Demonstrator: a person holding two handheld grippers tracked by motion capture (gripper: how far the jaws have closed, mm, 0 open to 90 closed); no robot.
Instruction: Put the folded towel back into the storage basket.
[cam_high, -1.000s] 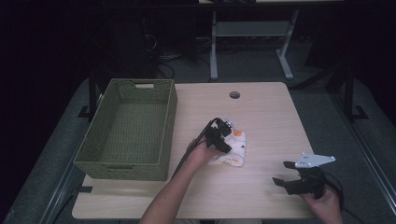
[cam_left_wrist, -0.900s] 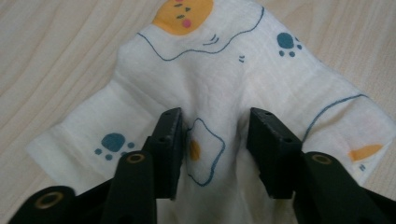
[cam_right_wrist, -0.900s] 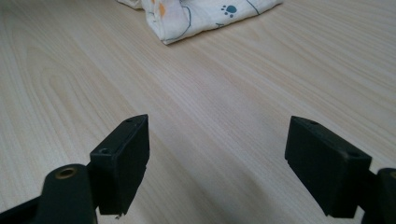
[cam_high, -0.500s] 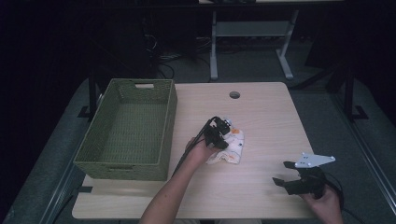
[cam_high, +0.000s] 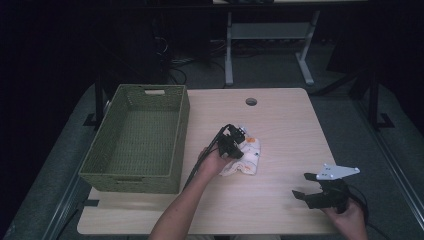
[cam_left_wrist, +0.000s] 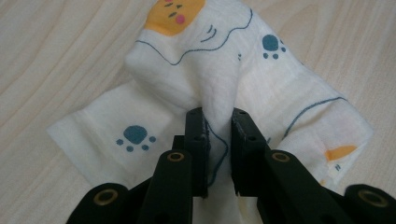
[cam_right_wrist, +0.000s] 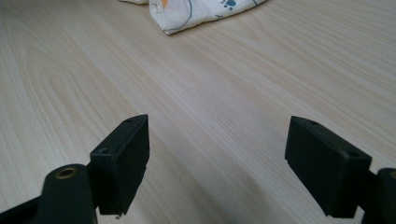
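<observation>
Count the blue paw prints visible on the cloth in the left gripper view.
3 on the cloth: one left of the jaws, one upper right, one tiny mid-fold. Folds may hide more.

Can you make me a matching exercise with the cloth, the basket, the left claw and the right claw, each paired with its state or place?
Things:
1. cloth
2. basket
3. left claw
4. right claw

States or places:
A. open above bare wood
B. at the table's left side
C. pinching a raised fold, having just been closing
D. white with paw prints, bunched on the table

Pairs: 1-D, 2-B, 3-C, 4-A
</observation>
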